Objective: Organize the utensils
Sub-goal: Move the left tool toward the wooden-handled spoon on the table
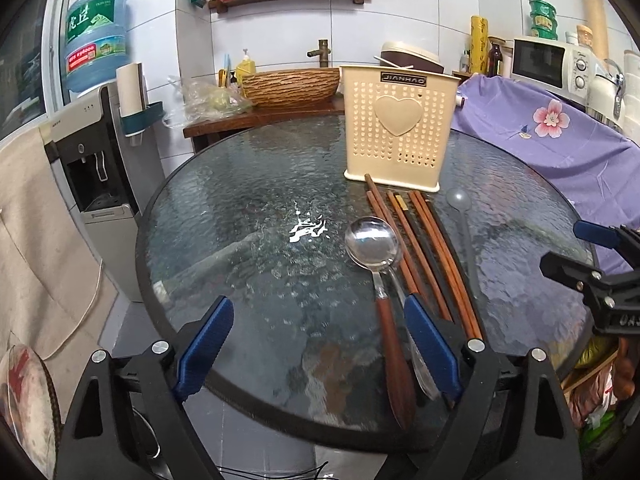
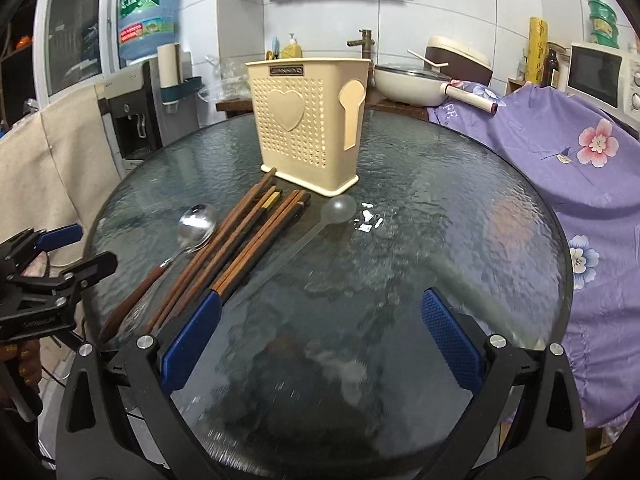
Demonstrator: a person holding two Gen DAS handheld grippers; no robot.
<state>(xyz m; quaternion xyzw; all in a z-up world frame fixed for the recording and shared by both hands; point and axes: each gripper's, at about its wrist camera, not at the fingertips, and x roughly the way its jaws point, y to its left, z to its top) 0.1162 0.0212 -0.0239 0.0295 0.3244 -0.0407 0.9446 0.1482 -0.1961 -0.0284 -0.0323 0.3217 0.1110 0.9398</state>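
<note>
A cream perforated utensil holder (image 1: 398, 126) with a heart stands upright at the back of the round glass table (image 1: 240, 220); it also shows in the right wrist view (image 2: 310, 120). In front of it lie several wooden chopsticks (image 1: 424, 252) (image 2: 240, 240), a metal spoon with a wooden handle (image 1: 374, 248) (image 2: 188, 236) and a translucent plastic spoon (image 1: 462, 216) (image 2: 320, 220). My left gripper (image 1: 318, 336) is open and empty above the table's near edge, its right finger by the metal spoon's handle. My right gripper (image 2: 320, 336) is open and empty, its left finger near the chopstick ends.
A purple flowered cloth (image 2: 560, 152) covers the right side beyond the table. A water dispenser (image 1: 92, 152) stands at left. A wooden basin (image 1: 290, 86), a pan (image 2: 412, 84), a rice cooker (image 2: 460, 58) and a microwave (image 1: 548, 62) stand behind the table.
</note>
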